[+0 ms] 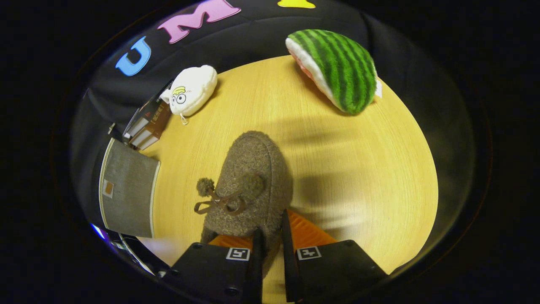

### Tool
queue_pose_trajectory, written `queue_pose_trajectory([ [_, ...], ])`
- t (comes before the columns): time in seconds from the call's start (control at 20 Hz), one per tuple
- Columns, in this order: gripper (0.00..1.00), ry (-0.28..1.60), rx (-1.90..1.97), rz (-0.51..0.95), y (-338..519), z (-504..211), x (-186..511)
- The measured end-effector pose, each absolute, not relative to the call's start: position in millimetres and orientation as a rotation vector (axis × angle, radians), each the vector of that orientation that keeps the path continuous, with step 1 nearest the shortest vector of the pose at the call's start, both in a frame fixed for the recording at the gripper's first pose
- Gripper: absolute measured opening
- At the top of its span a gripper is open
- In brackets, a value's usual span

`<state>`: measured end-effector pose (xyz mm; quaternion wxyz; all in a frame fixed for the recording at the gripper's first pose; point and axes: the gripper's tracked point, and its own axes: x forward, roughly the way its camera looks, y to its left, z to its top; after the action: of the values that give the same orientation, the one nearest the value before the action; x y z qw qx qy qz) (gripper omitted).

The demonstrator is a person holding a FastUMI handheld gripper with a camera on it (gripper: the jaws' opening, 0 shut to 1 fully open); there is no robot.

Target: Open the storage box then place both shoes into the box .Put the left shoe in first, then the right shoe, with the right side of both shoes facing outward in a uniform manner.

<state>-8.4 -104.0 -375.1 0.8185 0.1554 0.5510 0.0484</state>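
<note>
One brown shoe (pixel 253 185) pinched at heel by tongs (pixel 270 249); bare table (pixel 358 169) rightward

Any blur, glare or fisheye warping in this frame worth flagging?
Gripper view: strong fisheye bend, the wooden table bulging into a dome; soft shadows fall on it right of the brown fuzzy shoe; the grey box and the patch near the tool smear slightly. The tool is shut on the shoe's heel. The watermelon plush stays sharp, no glare.
</note>
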Motion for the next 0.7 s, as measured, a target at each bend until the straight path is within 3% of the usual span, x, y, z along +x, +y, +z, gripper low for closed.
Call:
queue_pose_trajectory([
  [0.15,0.06,1.159,0.269,0.11,-105,-373,-12],
  [0.7,0.06,1.115,0.394,0.036,-62,-293,-23],
])
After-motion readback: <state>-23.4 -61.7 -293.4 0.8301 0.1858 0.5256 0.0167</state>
